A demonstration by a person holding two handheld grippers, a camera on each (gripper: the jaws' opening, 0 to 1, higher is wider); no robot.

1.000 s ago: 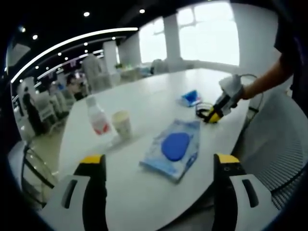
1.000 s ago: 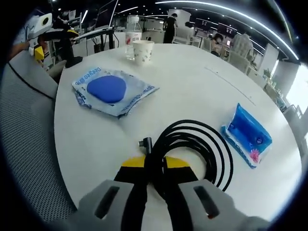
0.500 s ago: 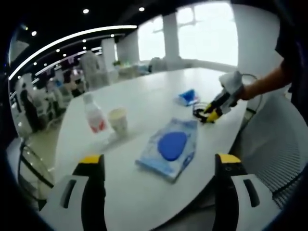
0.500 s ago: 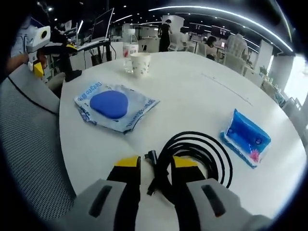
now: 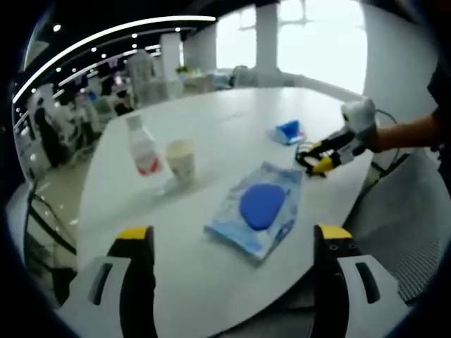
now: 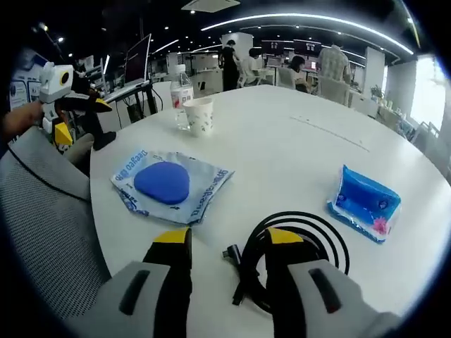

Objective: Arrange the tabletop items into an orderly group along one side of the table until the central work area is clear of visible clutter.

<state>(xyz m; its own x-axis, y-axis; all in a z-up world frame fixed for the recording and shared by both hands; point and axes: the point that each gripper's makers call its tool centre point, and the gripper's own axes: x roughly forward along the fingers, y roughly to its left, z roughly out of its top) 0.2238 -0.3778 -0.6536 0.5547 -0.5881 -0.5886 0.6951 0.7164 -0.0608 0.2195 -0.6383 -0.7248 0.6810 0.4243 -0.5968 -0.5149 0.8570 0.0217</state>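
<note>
On the desk point(image 6: 296, 151): cable point(image 6: 296, 243), two packets, cup, bottle were seen scattered; nothing grouped.
Left fingers point(image 5: 137, 243): held apart, empty.
Right fingers point(image 6: 176, 243): parted around cable.

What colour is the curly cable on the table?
Black. The coiled cable shows best in the right gripper view, lying on the white table by the right gripper.

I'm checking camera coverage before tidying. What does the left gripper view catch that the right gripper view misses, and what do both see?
The left gripper view alone has bright windows behind the table. The right gripper view alone makes out the coiled black cable's connector end, lying between the open right gripper jaws. Both share the white table, blue pad packet, paper cup, water bottle and small blue pouch. The left gripper is open, holding nothing.
</note>
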